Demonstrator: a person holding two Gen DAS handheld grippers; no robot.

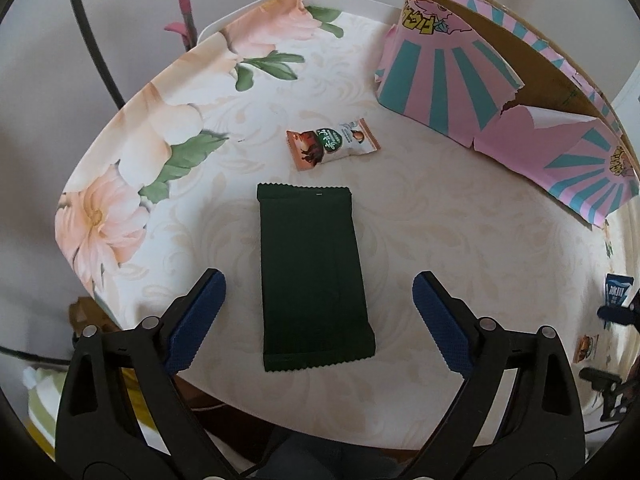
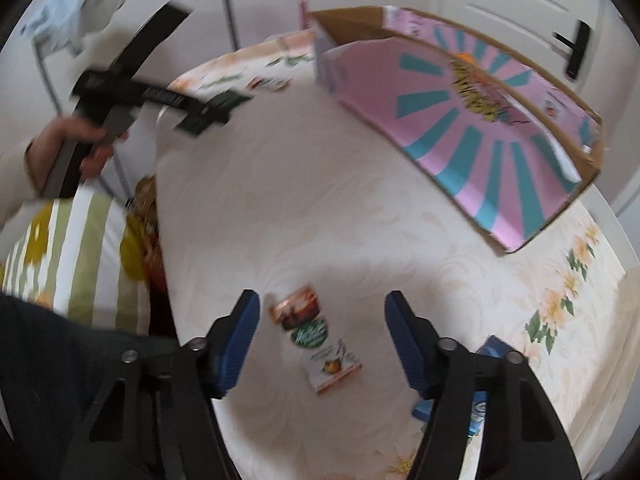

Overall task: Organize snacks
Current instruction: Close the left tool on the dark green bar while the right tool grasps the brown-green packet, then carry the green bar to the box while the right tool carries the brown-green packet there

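The left gripper (image 1: 318, 316) stands wide astride a dark green flat packet (image 1: 316, 280) on the floral tablecloth (image 1: 160, 128), pads clear, apparently lined up to grasp it. The right gripper (image 2: 320, 336), half open, brackets a small orange snack packet (image 2: 316, 340) without touching. The pink carton (image 1: 500, 92), open on the far right, looks like the destination.

Tablecloth (image 1: 280, 80): smooth floral cloth, slight sheen | dark green packet (image 1: 316, 280): matt wrapper, crimped ends | small snack packet (image 1: 332, 142): glossy printed film | pink box (image 1: 460, 80): printed cardboard, torn edge | finger pads (image 1: 196, 320): blue, ribbed, matt.
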